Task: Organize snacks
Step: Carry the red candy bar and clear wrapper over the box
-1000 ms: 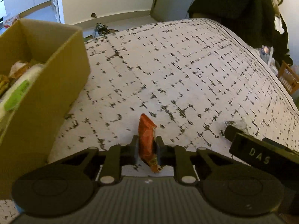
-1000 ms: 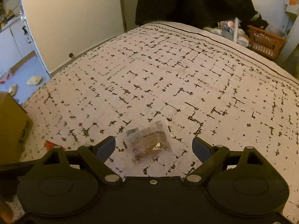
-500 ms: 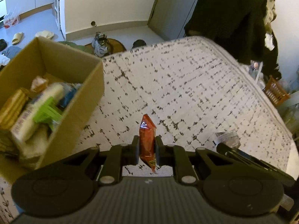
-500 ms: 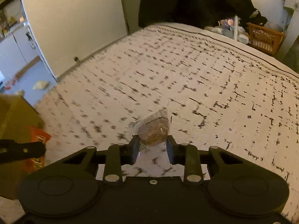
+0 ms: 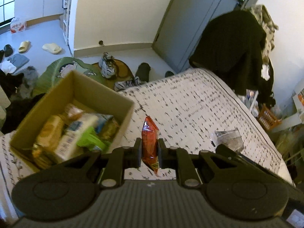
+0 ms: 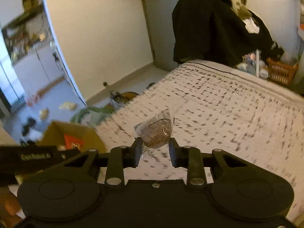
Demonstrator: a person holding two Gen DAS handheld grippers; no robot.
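Observation:
My left gripper (image 5: 149, 153) is shut on a red-orange snack packet (image 5: 150, 142), held upright above the patterned bed (image 5: 199, 110). Left of it stands a cardboard box (image 5: 121, 121) filled with several snack packs. In the right wrist view my right gripper (image 6: 154, 148) is shut on a clear-wrapped brown round snack (image 6: 155, 133), lifted off the bed (image 6: 228, 117). That same wrapped snack (image 5: 228, 137) shows at the right of the left wrist view. The box (image 6: 76, 134) and the red packet (image 6: 73, 141) appear low left in the right wrist view, behind my left gripper's black body.
The bed's far edge drops to a floor strewn with shoes (image 5: 108, 66), slippers (image 5: 51, 48) and a green mat (image 5: 57, 70). Dark clothes (image 5: 228, 47) hang past the bed's far corner. An orange basket (image 6: 281, 72) sits on the far right beside the bed.
Both grippers have risen well above the bed with their snacks. The right gripper shut on the wrapped brown snack a second ago. More of the box's inside shows now.

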